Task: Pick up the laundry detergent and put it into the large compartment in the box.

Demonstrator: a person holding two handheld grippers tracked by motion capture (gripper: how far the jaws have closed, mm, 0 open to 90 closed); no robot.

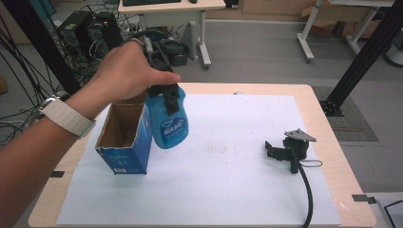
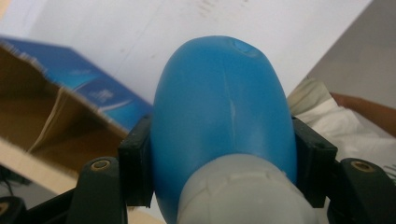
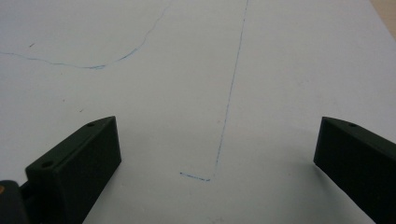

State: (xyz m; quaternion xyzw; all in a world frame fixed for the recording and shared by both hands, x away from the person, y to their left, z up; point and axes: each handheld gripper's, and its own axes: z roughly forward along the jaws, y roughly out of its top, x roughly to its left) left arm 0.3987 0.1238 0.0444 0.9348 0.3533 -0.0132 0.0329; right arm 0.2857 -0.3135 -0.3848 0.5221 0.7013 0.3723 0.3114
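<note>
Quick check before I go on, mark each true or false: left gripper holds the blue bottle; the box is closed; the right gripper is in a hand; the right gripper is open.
1. The left gripper clamps the blue bottle. True.
2. The blue cardboard box is closed. False: its top is open.
3. A hand holds the right gripper. False: it lies alone on the white sheet.
4. The right gripper is open. True.

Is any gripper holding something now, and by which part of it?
The left gripper holds the blue bottle by its upper body, just below the pale cap. The right gripper holds nothing.
</note>
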